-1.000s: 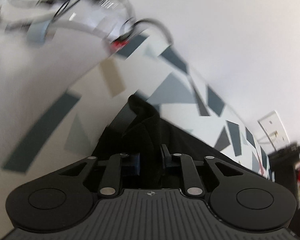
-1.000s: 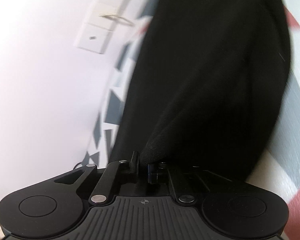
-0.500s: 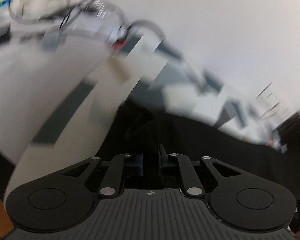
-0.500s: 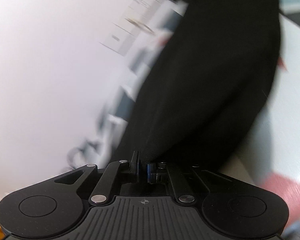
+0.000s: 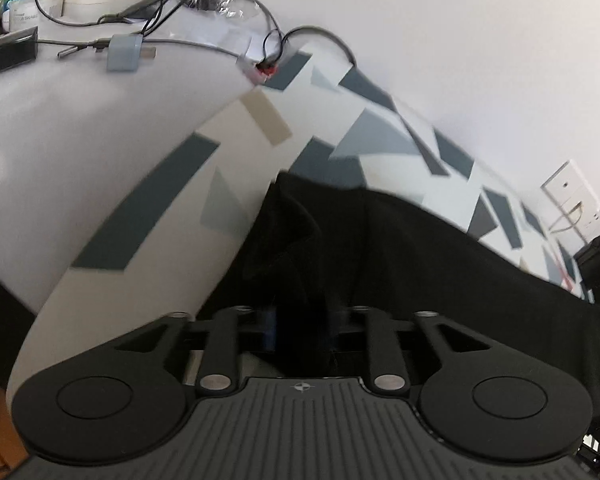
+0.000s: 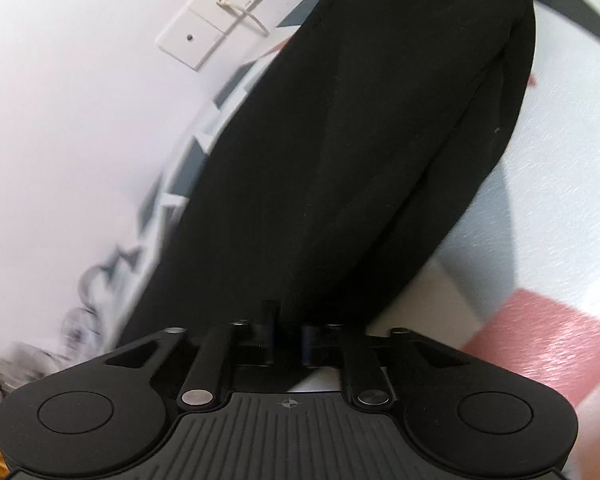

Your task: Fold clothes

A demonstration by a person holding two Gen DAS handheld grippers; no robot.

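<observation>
- Patterned table ran beneath, white wall behind.
- Both grippers, left and right, had jaws clenched on the black garment, stretched between them.
- Mid-fold, seemingly; next, lay it down evenly.

Both tools, the left gripper and the right gripper, are showing black bodies with ridged grey tops, round bumps, shiny silver screws and small cross marks.

Left claw clamped on black garment, patterned tablecloth beneath, cables beyond
</observation>
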